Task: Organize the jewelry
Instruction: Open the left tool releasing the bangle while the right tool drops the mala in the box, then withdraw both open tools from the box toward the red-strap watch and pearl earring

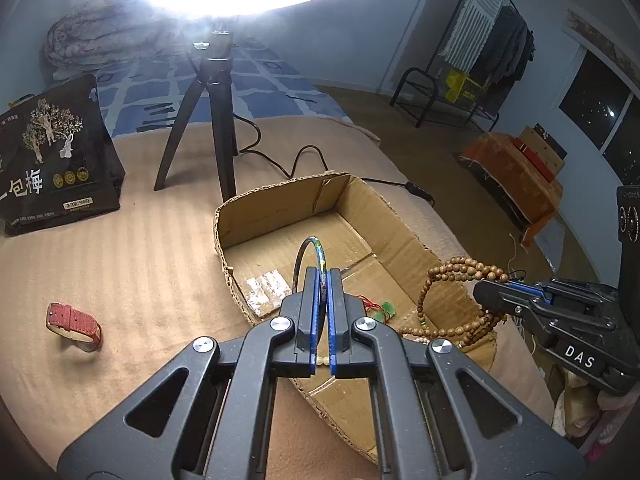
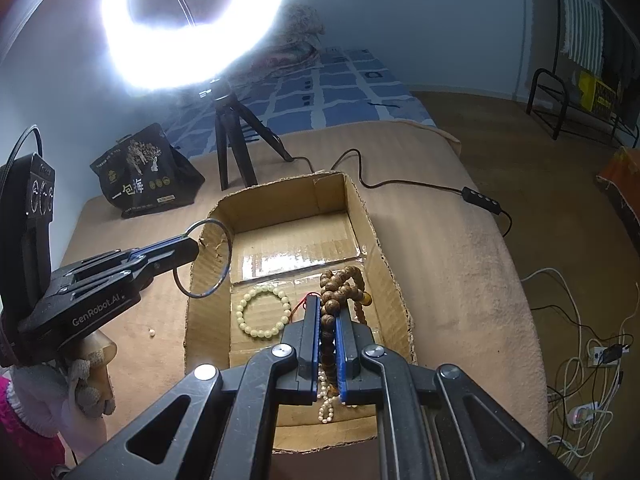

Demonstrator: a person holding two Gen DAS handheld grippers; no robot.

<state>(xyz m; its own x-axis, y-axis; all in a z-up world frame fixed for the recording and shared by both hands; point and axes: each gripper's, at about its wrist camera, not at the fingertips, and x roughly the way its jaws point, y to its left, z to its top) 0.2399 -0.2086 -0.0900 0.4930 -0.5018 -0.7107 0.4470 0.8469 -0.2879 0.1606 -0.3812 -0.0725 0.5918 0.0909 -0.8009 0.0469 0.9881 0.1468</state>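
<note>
Your left tool (image 1: 324,276) pinches the bangle (image 1: 310,256) upright over the cardboard box (image 1: 280,208), while at three o'clock your right tool (image 2: 328,312) grips the wooden beads (image 2: 340,284), both evidently poised for depositing.

Your cardboard box (image 2: 372,216) sits on the bed (image 2: 460,264), near its middle. Behind the box stands the tripod (image 2: 236,140), and left of that the bag (image 2: 148,176). The cable (image 2: 400,184) runs from the tripod past the box's back right corner. In the box lie the pale bead bracelet (image 2: 262,311) at left and the small bead strand (image 2: 326,404) at the near wall. Your left claw (image 2: 192,246) holds the bangle (image 2: 204,258) over the box's left wall; your right claw (image 2: 328,320) holds the wooden bead string (image 2: 344,284) above the box floor. The watch strap (image 1: 74,326) lies on the bed, well left of the box.
</note>
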